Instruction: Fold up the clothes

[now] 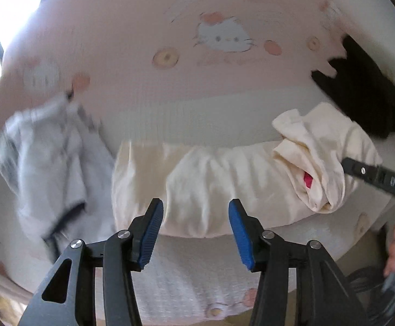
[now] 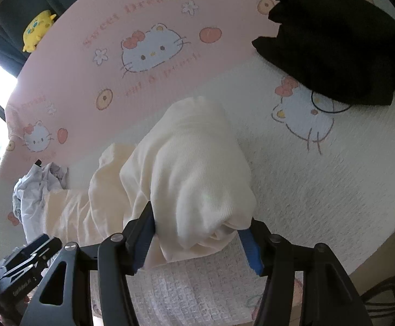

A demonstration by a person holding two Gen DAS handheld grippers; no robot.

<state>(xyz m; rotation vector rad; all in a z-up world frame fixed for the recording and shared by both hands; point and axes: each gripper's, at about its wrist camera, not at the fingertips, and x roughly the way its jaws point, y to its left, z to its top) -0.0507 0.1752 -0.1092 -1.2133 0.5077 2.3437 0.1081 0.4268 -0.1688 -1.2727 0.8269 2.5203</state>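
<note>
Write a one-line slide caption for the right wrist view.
Right gripper holds a bunched end of the cream garment over the cartoon-cat bedsheet, a black garment lying beyond.

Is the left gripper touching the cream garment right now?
Apart. The left wrist view shows the left gripper open and empty, its blue pads hanging short of the cream garment.

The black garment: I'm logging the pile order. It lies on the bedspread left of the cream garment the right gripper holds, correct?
Not left. In the right wrist view the black garment lies on the bedspread to the upper right of the cream garment between the right gripper's fingers.
</note>
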